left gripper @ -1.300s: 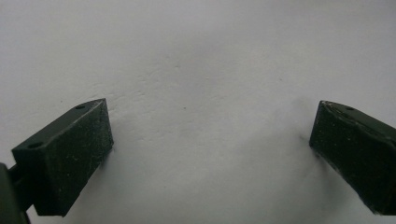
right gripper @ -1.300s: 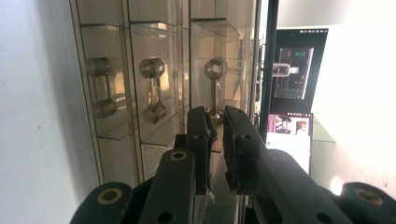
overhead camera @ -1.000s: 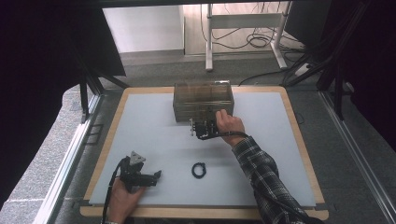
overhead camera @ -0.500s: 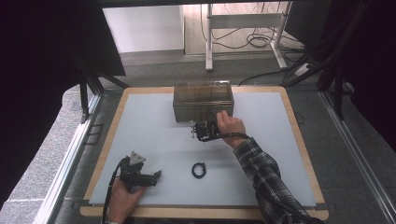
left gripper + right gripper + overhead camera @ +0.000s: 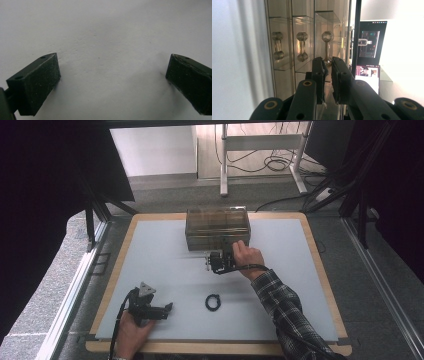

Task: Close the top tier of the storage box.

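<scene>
A clear acrylic drawer box [image 5: 217, 225] stands at the back middle of the white table [image 5: 165, 265]. My right gripper [image 5: 215, 255] is at the box's front, held by a hand in a plaid sleeve. In the right gripper view, the right gripper [image 5: 327, 63] is shut on the bar of a clear drawer handle [image 5: 327, 36]; two more handles [image 5: 301, 46] sit to its left. My left gripper [image 5: 168, 307] rests near the front left of the table, and its own view shows the left gripper [image 5: 112, 72] open over bare white surface.
A small black ring [image 5: 213, 301] lies on the table between the two hands. The table has a wooden rim [image 5: 116, 270]. Black stands and cables are on the floor behind the table, and a desk frame [image 5: 260, 150] stands farther back.
The right hand and its gripper have shifted very slightly toward the near edge. The left gripper and the ring have not moved.
</scene>
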The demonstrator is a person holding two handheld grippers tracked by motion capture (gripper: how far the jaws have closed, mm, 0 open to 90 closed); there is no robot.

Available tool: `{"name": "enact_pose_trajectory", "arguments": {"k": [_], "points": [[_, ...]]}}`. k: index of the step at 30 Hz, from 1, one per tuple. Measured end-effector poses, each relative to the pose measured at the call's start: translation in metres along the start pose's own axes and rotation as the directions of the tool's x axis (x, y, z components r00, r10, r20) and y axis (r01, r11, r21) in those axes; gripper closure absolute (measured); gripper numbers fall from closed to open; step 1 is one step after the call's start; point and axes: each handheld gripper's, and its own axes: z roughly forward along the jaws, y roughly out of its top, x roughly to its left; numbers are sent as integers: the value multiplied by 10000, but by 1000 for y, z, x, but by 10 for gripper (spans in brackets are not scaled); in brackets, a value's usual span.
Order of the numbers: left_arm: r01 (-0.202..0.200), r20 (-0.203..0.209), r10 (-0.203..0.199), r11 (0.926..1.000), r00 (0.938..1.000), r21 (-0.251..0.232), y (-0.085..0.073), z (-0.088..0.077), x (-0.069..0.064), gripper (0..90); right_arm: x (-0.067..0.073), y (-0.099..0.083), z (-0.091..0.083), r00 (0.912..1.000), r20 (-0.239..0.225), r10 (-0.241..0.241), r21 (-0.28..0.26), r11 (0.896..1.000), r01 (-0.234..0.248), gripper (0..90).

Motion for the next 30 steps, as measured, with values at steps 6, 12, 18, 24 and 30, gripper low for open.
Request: {"name": "enact_pose_trajectory", "arguments": {"k": [6,12,18,24,30], "points": [[0,-1,0,10000,10000,1,0,0,0,0,1,0,-4,10000,-10,-78,1,10000,78,808],[2,-2,-2,10000,10000,-2,0,0,0,0,2,0,-6,10000,34,-82,-78,9999,83,808],[-1,-1,1,10000,10000,2,0,0,0,0,3,-1,-10,9999,-38,-143,-132,9998,142,807],[0,-1,0,10000,10000,2,0,0,0,0,4,-1,-11,9998,53,-169,-190,9997,170,803],[1,0,-1,10000,10000,1,0,0,0,0,3,-1,-11,10000,-43,13,-237,9997,-14,769]]}}
